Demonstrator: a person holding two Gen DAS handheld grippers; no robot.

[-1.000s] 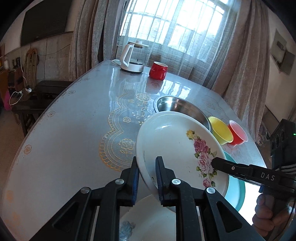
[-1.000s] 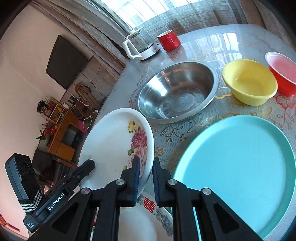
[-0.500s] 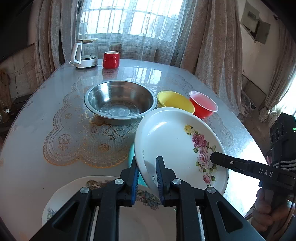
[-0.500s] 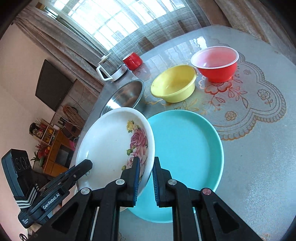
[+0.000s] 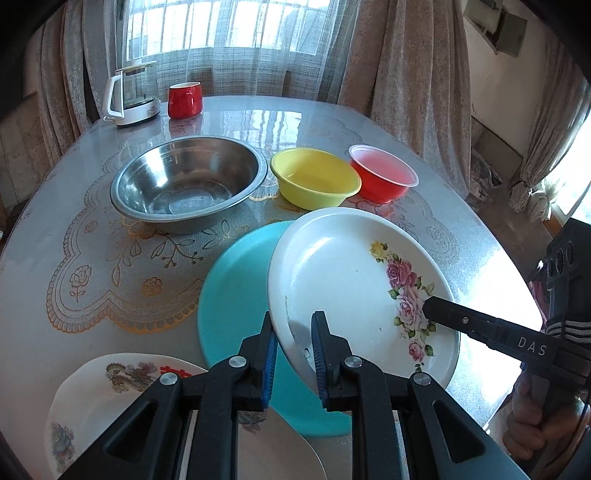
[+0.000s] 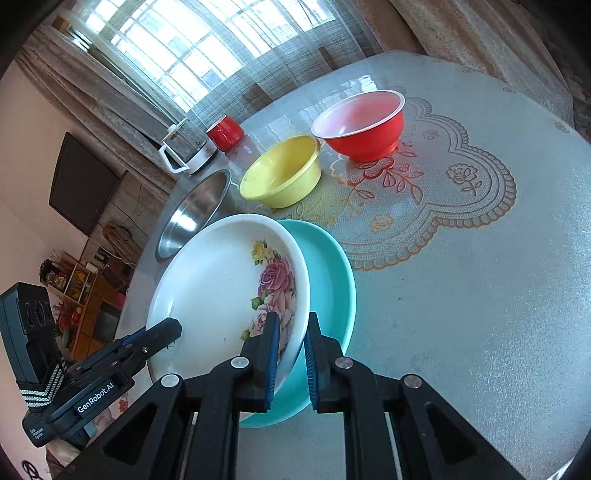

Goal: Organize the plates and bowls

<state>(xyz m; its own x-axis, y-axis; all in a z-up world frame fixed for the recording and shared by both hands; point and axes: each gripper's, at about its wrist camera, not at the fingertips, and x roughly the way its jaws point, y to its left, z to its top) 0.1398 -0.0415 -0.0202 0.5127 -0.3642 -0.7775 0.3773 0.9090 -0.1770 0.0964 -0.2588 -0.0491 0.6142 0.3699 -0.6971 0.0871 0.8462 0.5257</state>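
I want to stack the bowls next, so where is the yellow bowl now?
In the left wrist view the yellow bowl stands on the table's far half, between the steel bowl on its left and the red bowl on its right.

Daylight is pouring through the sheer-curtained grid window (image 5: pixel 229 26), glaring off the glossy grey tabletop (image 5: pixel 258 114); fisheye edges are bending, corners darkening.

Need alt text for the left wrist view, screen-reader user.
Left gripper clamps the near rim of a white rose-print plate, held tilted over a teal plate while the right gripper grips its opposite edge. Behind on the table: steel bowl, yellow bowl, red bowl.
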